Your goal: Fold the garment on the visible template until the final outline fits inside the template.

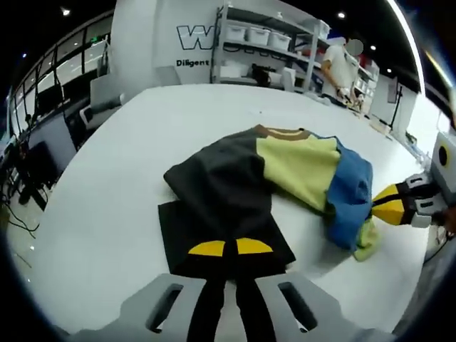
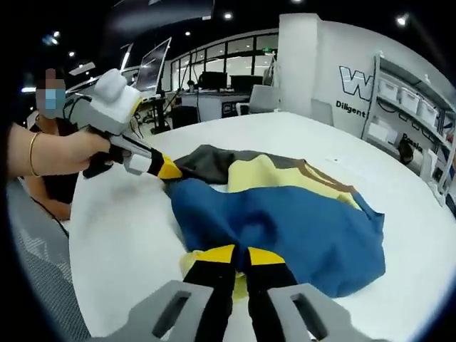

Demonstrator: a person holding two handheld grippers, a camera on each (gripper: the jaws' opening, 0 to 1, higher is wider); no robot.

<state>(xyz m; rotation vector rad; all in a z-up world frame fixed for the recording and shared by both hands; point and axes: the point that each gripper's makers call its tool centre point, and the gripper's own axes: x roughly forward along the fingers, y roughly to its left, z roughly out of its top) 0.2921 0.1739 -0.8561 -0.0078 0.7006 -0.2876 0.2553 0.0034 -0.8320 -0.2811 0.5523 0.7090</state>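
The garment (image 1: 285, 178), black, yellow and blue, is lying crumpled on the white counter (image 1: 107, 214), with the left hand-held gripper (image 1: 229, 248) pinching its black edge and the right hand-held gripper (image 2: 241, 255) pinching its blue-yellow edge.

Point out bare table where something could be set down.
Free: the white table left of the garment, and the stretch beyond its collar toward the shelves. Crowded: the near edge, where both hand-held grippers, left and right, meet the cloth.
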